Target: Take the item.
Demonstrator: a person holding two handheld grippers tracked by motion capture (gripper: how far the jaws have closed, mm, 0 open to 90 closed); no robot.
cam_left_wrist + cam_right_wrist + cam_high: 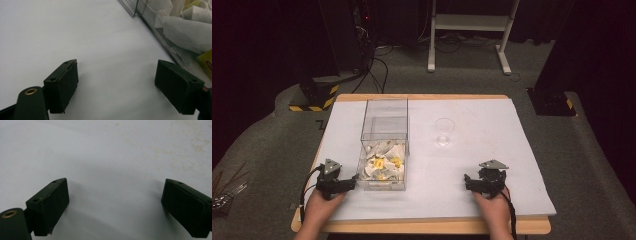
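The left hand-held gripper (346, 184) is seen resting low on the white tabletop (482, 165), its black jaws spread wide with nothing between them. In the left gripper view, one jaw is parked just beside the wall of the clear rectangular plastic box (160, 37), close enough that paper sachets are seen pressed against the transparent side. That placement is judged a ready stance: the box mouth is within a short reach, so a lift and dip would be all that is called for.

The right hand-held gripper (472, 183) is held well apart from the box, jaws likewise spread and empty over bare, faintly stained tabletop (112, 157). It is judged to be kept free for a second job, perhaps with the small clear plastic cup (444, 131), which is stood upright beyond it, mouth up.

The clear box (383, 145) is set left of the tabletop's centre, its long axis running away from the person toward the far edge, open top facing up. The white and yellow tea bags (382, 165) are heaped in the near end, lying at mixed angles, so no single direction can be told for them.
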